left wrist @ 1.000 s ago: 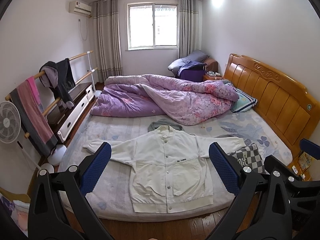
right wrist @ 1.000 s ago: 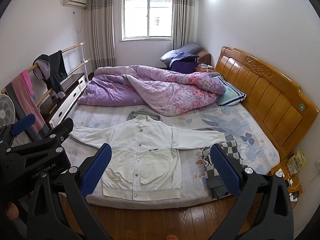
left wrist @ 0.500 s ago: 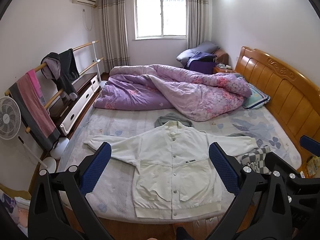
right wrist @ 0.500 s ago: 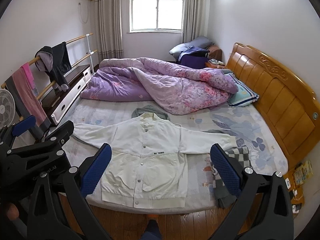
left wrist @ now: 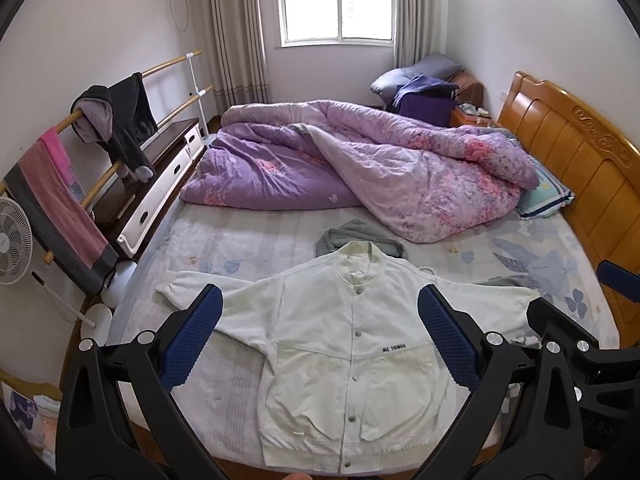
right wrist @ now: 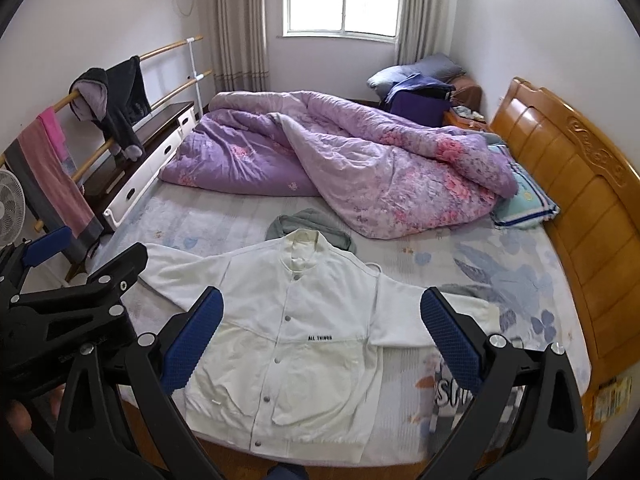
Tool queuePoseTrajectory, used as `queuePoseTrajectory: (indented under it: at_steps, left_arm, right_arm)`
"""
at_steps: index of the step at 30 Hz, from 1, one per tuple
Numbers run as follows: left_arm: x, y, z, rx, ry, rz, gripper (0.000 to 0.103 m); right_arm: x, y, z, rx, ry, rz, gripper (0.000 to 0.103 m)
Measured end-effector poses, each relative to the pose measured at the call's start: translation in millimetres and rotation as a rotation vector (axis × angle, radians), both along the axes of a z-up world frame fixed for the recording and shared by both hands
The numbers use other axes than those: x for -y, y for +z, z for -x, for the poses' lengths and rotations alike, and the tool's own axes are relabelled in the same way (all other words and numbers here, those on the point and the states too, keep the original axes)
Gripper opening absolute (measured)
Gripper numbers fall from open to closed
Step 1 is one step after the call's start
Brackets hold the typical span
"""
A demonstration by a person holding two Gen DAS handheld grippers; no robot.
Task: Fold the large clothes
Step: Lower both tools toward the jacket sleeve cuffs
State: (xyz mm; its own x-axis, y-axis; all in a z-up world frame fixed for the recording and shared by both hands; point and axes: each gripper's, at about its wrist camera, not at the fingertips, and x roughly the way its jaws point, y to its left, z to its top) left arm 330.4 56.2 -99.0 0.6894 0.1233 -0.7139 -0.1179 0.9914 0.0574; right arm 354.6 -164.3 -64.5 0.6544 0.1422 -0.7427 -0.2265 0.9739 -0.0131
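- Hovering above the near edge of the bed (left wrist: 248, 236), the left claw (left wrist: 320, 344) has its blue-padded fingers (left wrist: 192, 340) spread wide with nothing between them.
- Same story in the right wrist view: the right claw (right wrist: 322, 342) gapes fully open and grips nothing, its blue pads (right wrist: 450, 340) framing the lower centre of the frame.
- The white jacket (left wrist: 352, 356) lies flat and face up on the mattress, snapped shut down the front, collar pointing toward the window, hem right at the bed's near edge.
- Both sleeves are spread sideways; in the left wrist view one reaches toward centre left, the other runs off behind the claw's right finger.
- A small black label sits on the chest, right of the snaps.
- A grey garment (left wrist: 360, 236) is bunched just above the collar, partly tucked under it.
- The purple quilt (left wrist: 360, 168) is heaped across the upper middle of the frame, well apart from the jacket.
- A pale blue pillow (right wrist: 524, 200) rests by the wooden headboard (right wrist: 568, 168) at centre right.
- In the right wrist view the left claw's black frame fills the lower left, beside the jacket's sleeve, and a checked cloth with lettering (right wrist: 452, 392) lies at lower right, just beyond the other sleeve's cuff.
- At upper left, a rail (left wrist: 120, 120) carries a dark hoodie and a pink towel; a white fan (left wrist: 12, 240) pokes in at the left edge.
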Motion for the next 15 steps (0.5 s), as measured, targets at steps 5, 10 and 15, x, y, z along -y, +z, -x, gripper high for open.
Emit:
queuePoseTrajectory:
  at_steps: [5,10,15]
  left_arm:
    - [-16.5,-24.9,-40.7,-0.043,0.022,0.009,0.098]
    - [-40.1,-57.3,-64.5,-0.071,0.011,-0.018,0.098]
    - [-81.4,-106.5,-94.5,-0.178,-0.024,-0.002,0.098]
  right_arm:
    - [-15.2,-20.6,-41.5,-0.065,0.026,0.012,0.095]
    - [-43.0,-48.3,-75.5,-0.131,0.054,0.064,0.095]
    - [-86.7,-90.5,-102.0,-0.203,0.045,0.121,0.095]
